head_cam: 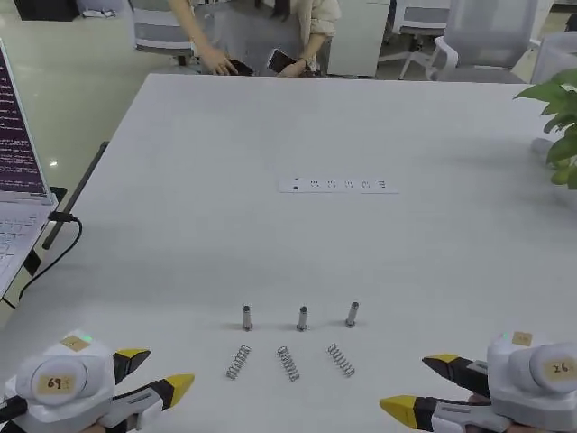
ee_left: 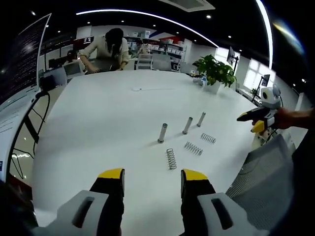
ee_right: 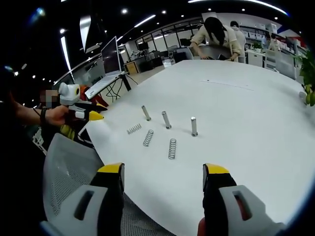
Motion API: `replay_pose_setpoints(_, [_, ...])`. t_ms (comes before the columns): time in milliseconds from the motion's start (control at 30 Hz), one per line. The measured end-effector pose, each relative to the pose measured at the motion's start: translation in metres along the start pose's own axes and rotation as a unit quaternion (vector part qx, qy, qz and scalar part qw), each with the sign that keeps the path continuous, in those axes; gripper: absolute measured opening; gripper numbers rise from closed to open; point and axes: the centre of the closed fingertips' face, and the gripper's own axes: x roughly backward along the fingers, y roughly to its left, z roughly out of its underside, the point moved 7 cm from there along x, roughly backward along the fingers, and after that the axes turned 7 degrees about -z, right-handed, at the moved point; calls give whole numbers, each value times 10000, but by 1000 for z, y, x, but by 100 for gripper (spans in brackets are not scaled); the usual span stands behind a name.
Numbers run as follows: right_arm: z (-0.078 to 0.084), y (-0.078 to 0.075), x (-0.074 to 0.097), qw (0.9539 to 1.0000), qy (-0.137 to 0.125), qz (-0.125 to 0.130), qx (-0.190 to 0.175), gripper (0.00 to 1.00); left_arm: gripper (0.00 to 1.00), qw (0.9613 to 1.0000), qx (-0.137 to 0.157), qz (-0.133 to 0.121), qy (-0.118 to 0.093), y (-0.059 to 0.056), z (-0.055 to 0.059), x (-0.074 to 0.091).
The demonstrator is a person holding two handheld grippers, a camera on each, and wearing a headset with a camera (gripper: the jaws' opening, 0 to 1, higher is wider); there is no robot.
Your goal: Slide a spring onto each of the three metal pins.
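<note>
Three short metal pins stand upright in a row on the white table: left pin [head_cam: 247, 317], middle pin [head_cam: 302, 317], right pin [head_cam: 352, 314]. In front of each lies a loose spring: left spring [head_cam: 238, 362], middle spring [head_cam: 288, 363], right spring [head_cam: 341, 359]. My left gripper [head_cam: 160, 372] is open at the near left, apart from the springs. At the near right, the right gripper [head_cam: 413, 386] is open too. The left gripper view has open jaws [ee_left: 152, 176] just short of a spring [ee_left: 171, 158]. The right gripper view shows open jaws [ee_right: 165, 169] before a spring [ee_right: 172, 148].
A laptop [head_cam: 13, 180] with a black cable [head_cam: 54, 244] sits at the table's left edge. A white power strip [head_cam: 338, 185] lies mid-table. A green plant [head_cam: 559, 126] stands at the right edge. A person [head_cam: 261, 36] leans on the far edge, with chairs behind.
</note>
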Motion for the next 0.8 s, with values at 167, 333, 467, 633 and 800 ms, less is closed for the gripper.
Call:
replay_pose_setpoints(167, [-1,1,0,10000,22,-9,26,65,39,10000,-18,40,35,-2,-1,-5])
replay_pose_setpoints(333, [0,-1,2,10000,70,17,31,66,38,9999,-41,129,65,-7,-3,-12])
replay_pose_setpoints(467, [1,-1,3,10000,87,33,21,67,38,9997,-61,210,106,-12,-5,-22])
replay_pose_setpoints(633, [2,0,3,9999,122,-9,8,67,38,9994,-92,307,135,-20,-10,-34])
replay_pose_setpoints(800, [3,2,4,9999,156,-11,14,67,37,9988,-188,429,153,-29,-14,-45])
